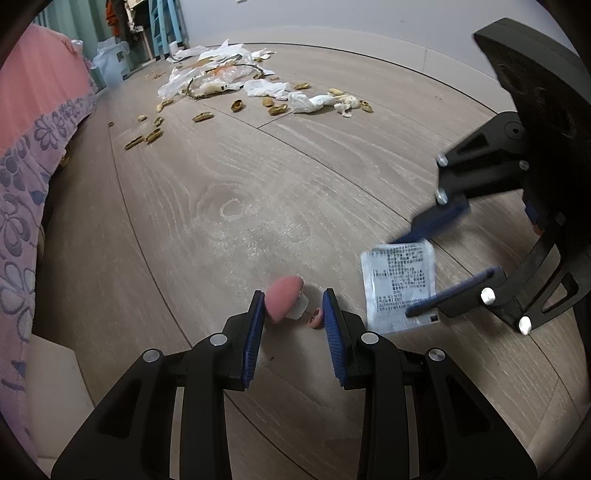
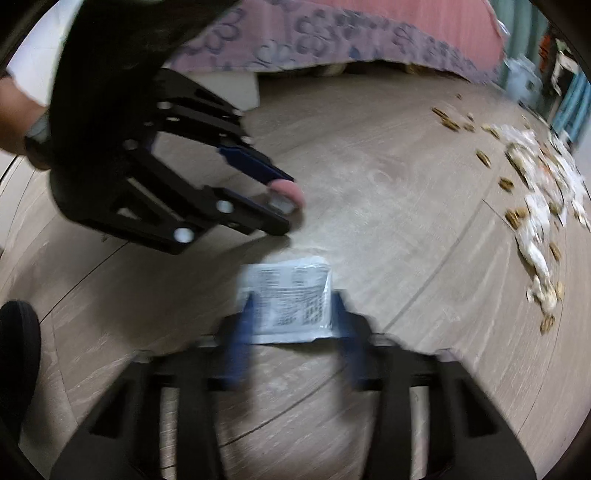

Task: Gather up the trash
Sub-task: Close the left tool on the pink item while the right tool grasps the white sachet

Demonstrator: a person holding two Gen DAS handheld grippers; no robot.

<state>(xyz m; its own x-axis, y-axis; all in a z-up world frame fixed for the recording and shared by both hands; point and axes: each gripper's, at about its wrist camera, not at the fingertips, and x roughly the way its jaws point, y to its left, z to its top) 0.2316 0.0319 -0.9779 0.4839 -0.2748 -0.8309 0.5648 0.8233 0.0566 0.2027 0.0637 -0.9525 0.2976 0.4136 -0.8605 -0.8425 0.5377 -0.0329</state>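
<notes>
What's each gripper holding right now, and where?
Left gripper: pink mushroom-shaped piece, gripped at its tips. Right gripper: jaws straddle white printed sachet; grip cannot be told.

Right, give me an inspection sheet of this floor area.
Surface: wooden floor.
Job's things: printed packet and pink scrap, close together.
Clutter: shells, tissues and plastic bags scattered farther off.
Grippers: left gripper shut on the pink scrap; right gripper straddles the packet, grip unclear.
Cables: nothing seen.
Surroundings: flowered bedcover, white bin, blue stool legs.
</notes>
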